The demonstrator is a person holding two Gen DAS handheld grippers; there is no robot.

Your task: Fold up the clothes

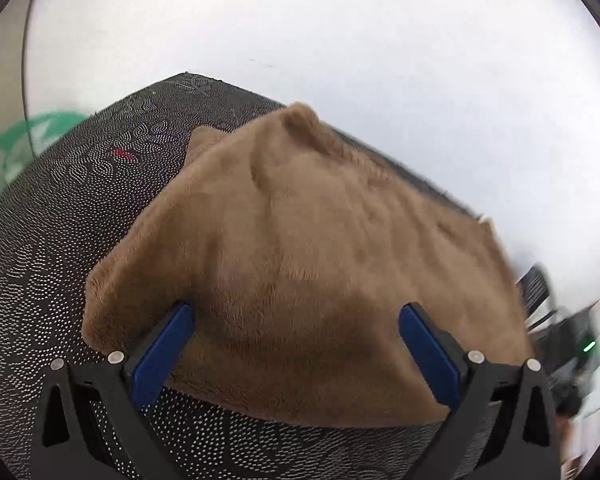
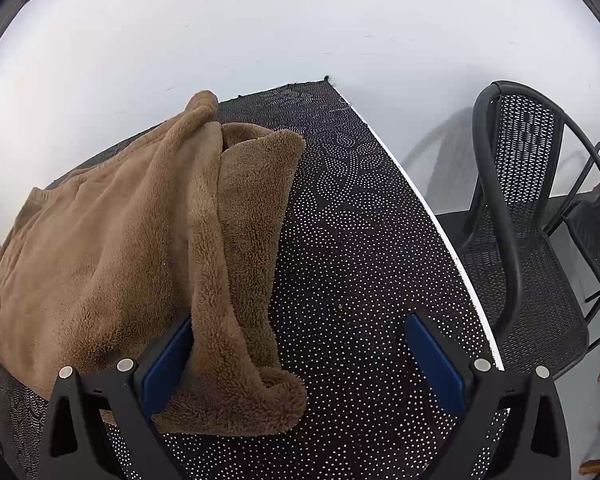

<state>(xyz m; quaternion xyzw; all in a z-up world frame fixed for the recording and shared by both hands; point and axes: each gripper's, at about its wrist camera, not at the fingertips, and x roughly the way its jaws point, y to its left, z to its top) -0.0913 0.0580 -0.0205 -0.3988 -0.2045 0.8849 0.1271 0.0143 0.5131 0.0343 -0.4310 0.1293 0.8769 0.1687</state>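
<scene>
A brown fleece garment [image 1: 308, 264] lies folded on a black table cover with white dots [image 1: 60, 240]. My left gripper [image 1: 296, 316] is open, its blue fingers [image 1: 164, 348] spread wide just above the garment's near edge, holding nothing. In the right wrist view the garment [image 2: 112, 248] lies at the left, with a turned-over flap showing its fuzzy side [image 2: 252, 208]. My right gripper [image 2: 298, 332] is open and empty. Its left finger [image 2: 168, 360] is beside the flap's near corner; its right finger is over bare table cover [image 2: 360, 260].
A white wall stands behind the table. A black mesh chair [image 2: 520, 240] stands right of the table's white edge [image 2: 432, 208]. A green patterned object [image 1: 16, 152] lies beyond the table's left edge. Dark furniture with a green light [image 1: 588, 346] is at the far right.
</scene>
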